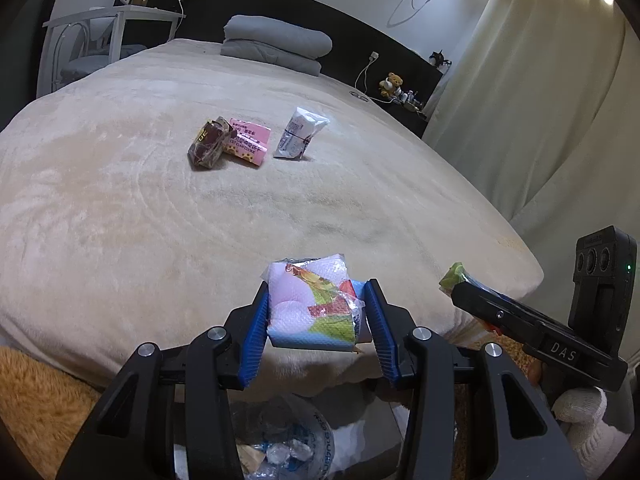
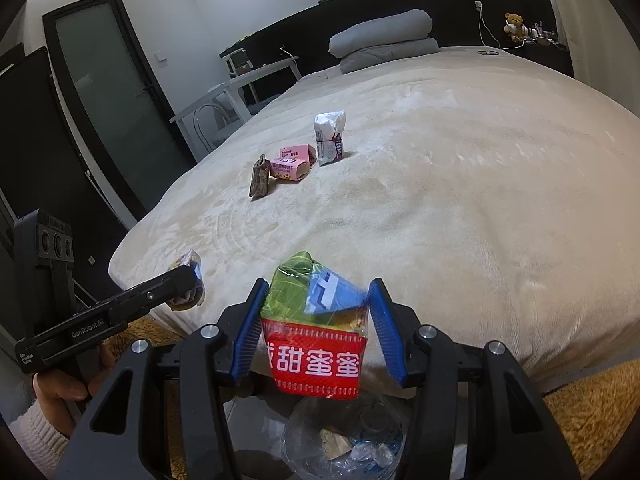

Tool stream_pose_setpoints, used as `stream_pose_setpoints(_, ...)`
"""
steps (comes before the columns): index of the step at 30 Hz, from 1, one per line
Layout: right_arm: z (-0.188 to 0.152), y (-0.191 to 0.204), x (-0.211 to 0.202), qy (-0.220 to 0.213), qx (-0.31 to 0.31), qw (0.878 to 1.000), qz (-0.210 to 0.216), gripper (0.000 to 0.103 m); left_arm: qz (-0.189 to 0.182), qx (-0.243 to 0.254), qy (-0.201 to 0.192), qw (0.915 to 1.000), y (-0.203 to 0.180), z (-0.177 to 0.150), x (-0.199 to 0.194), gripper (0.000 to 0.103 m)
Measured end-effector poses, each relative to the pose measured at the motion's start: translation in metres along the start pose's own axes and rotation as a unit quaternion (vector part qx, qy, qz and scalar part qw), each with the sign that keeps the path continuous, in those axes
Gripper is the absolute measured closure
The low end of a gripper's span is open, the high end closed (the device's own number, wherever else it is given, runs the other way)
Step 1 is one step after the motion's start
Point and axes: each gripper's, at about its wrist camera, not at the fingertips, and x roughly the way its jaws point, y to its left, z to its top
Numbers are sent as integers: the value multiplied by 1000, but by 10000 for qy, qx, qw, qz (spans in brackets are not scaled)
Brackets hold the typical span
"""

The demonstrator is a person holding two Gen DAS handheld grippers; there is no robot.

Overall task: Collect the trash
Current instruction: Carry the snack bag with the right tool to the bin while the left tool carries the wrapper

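My left gripper (image 1: 316, 300) is shut on a crumpled pink, white and multicoloured wrapper (image 1: 308, 304), held over the bed's near edge. My right gripper (image 2: 318, 300) is shut on a snack packet (image 2: 316, 344) with a red printed band, green top and blue patch. Each gripper shows from the side in the other view: the right one (image 1: 460, 284) at lower right, the left one (image 2: 192, 280) at lower left. Below both, on the floor, stands a clear plastic trash bag (image 2: 344, 440) with rubbish in it (image 1: 280, 444). On the bed lie a brown packet (image 1: 210, 144), a pink box (image 1: 248, 142) and a white wrapper (image 1: 298, 132).
The beige bed cover (image 1: 160, 220) fills most of both views, with folded grey bedding (image 1: 276, 42) at its head. A white desk and chair (image 1: 100, 36) stand at the left, a curtain (image 1: 540, 100) at the right, a dark door (image 2: 112, 88) beyond. A tan rug (image 1: 36, 400) lies on the floor.
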Motion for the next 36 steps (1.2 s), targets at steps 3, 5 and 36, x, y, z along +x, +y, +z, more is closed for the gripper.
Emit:
stream_pose_setpoints(3, -10, 3, -8, -3, 43, 10000, 4, 51, -26, 27, 9, 10000, -6, -14, -8, 58)
stream_pose_setpoints(5, -16, 5, -13, 1, 78, 10000, 9, 51, -51, 53, 0, 10000, -9, -21, -13, 58)
stream_pose_setpoints(36, -82, -23, 54, 2033, 1307, 9702, 180, 51, 105, -996, 2001, 9746, 20, -104, 54, 58)
